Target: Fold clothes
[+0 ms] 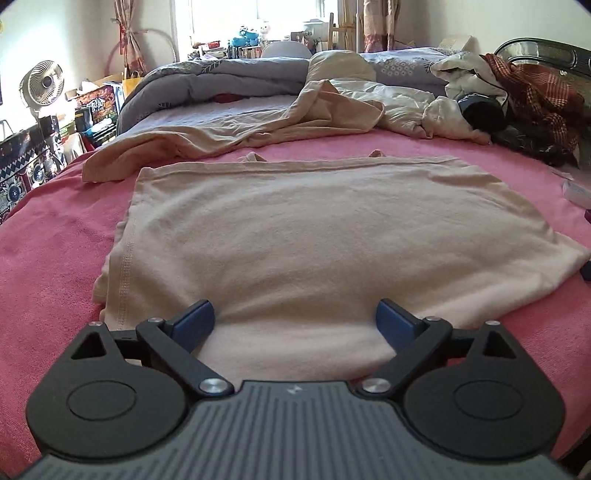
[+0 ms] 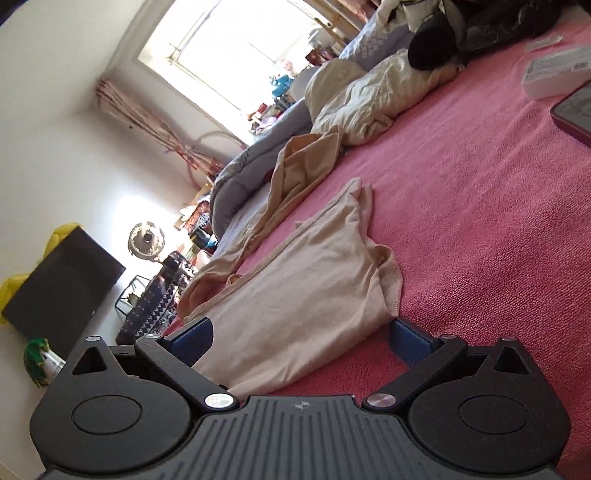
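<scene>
Left gripper [image 1: 295, 317]: at 6 o'clock in the left wrist view, jaws spread wide, blue pads clear of each other; the near hem of the folded garment lies in the gap, but the pads do not press on it.
Right gripper [image 2: 301, 338]: at 6 o'clock in the right wrist view, rolled so the room leans; jaws wide apart, the near corner of the same garment between them, not clamped.
Folded garment [image 1: 314, 236]: pale beige knit top, laid flat in a rough rectangle on the bedspread, filling the centre of the left wrist view; a stitched hem runs down its side at 8 o'clock, two small strap tips poke out at its far edge near 12 o'clock.
Bedspread [image 1: 55, 236]: pink towelling, bare at 9 o'clock and 3 o'clock around the garment.
Second garment [image 1: 229, 133]: tan, crumpled, just beyond the folded one toward 11 o'clock, apart from it.
Cream bundle [image 1: 399, 103]: rumpled pale cloth at 1 o'clock, farther back.
Clothes pile [image 1: 532, 92]: dark and red-checked items at 2 o'clock by the bed frame.
Quilt [image 1: 221, 77]: grey, patterned, bunched along the far side at 11 to 12 o'clock.
Fan [image 1: 42, 83]: at 10 o'clock beside the bed.
Window [image 1: 251, 18]: bright, at 12 o'clock, soft toys on its sill.
</scene>
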A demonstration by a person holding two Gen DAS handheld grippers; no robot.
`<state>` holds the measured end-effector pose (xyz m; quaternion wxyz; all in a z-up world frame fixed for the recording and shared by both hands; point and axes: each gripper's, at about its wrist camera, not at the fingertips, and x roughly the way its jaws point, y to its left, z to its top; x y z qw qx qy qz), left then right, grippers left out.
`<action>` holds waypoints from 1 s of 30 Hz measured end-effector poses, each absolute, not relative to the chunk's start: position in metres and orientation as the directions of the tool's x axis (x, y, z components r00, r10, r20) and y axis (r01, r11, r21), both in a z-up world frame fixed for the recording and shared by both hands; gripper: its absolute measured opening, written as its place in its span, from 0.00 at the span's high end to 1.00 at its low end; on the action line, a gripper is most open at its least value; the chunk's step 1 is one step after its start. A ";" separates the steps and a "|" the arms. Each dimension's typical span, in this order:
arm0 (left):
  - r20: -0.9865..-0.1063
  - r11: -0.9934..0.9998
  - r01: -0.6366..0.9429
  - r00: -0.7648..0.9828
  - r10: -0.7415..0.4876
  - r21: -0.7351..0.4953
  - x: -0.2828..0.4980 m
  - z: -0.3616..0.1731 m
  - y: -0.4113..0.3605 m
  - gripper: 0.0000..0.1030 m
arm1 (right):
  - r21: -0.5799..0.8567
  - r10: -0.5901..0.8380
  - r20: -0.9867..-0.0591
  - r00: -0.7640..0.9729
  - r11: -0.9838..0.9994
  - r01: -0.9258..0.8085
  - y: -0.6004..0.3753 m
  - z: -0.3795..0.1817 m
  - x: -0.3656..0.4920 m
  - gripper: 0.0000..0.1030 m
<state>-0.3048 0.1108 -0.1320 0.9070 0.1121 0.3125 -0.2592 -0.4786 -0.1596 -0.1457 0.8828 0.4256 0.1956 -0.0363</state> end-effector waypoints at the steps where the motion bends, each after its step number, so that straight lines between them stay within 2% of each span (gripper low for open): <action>1: -0.622 0.841 0.540 0.673 -0.399 0.044 -0.305 -0.133 0.110 0.07 | 0.735 0.100 -0.379 0.920 0.636 0.234 -0.161 -0.149 -0.475 0.00; 6: -0.634 0.854 0.519 0.674 -0.379 0.040 -0.306 -0.126 0.108 0.07 | 0.616 0.070 -0.405 0.912 0.758 0.215 -0.145 -0.150 -0.470 0.00; 7: -0.634 0.864 0.502 0.676 -0.374 0.026 -0.306 -0.118 0.108 0.12 | 0.593 0.066 -0.408 0.911 0.777 0.209 -0.141 -0.149 -0.471 0.00; 9: -0.604 0.852 0.524 0.676 -0.423 -0.010 -0.309 -0.099 0.106 0.12 | 0.585 0.062 -0.401 0.914 0.785 0.204 -0.139 -0.150 -0.473 0.00; 11: -0.563 0.820 0.571 0.687 -0.459 0.029 -0.314 -0.085 0.096 0.11 | 0.607 0.060 -0.387 0.920 0.768 0.205 -0.141 -0.150 -0.475 0.00; 13: -0.534 0.789 0.600 0.713 -0.455 0.129 -0.321 -0.083 0.082 0.11 | 0.635 0.059 -0.375 0.925 0.743 0.210 -0.144 -0.149 -0.477 0.03; 14: -0.537 0.775 0.611 0.712 -0.452 0.159 -0.323 -0.087 0.075 0.10 | 0.647 0.058 -0.373 0.926 0.731 0.215 -0.146 -0.149 -0.478 0.04; 17: -0.631 0.744 0.642 0.658 -0.411 0.185 -0.322 -0.119 0.058 0.08 | 0.668 0.067 -0.365 0.929 0.714 0.211 -0.151 -0.151 -0.480 0.05; 19: -0.605 0.785 0.605 0.675 -0.422 0.129 -0.324 -0.134 0.064 0.06 | 0.653 0.074 -0.368 0.927 0.730 0.201 -0.150 -0.152 -0.479 0.03; 21: -0.614 0.787 0.610 0.657 -0.438 0.091 -0.322 -0.131 0.070 0.06 | 0.621 0.072 -0.375 0.924 0.760 0.193 -0.144 -0.152 -0.476 0.01; 22: -0.627 0.766 0.637 0.634 -0.453 0.091 -0.319 -0.125 0.071 0.07 | 0.598 0.068 -0.384 0.921 0.778 0.193 -0.141 -0.150 -0.475 0.00; 24: -0.619 0.647 0.756 0.555 -0.557 0.096 -0.310 -0.106 0.075 0.08 | 0.571 0.071 -0.401 0.913 0.799 0.188 -0.138 -0.148 -0.473 0.00; 27: -0.584 0.440 0.880 0.454 -0.673 0.178 -0.286 -0.074 0.082 0.07 | 0.598 0.097 -0.408 0.908 0.780 0.185 -0.146 -0.142 -0.472 0.01; 30: -0.656 0.292 0.939 0.338 -0.675 0.183 -0.247 -0.057 0.075 0.07 | 0.629 0.082 -0.394 0.915 0.751 0.203 -0.155 -0.139 -0.471 0.02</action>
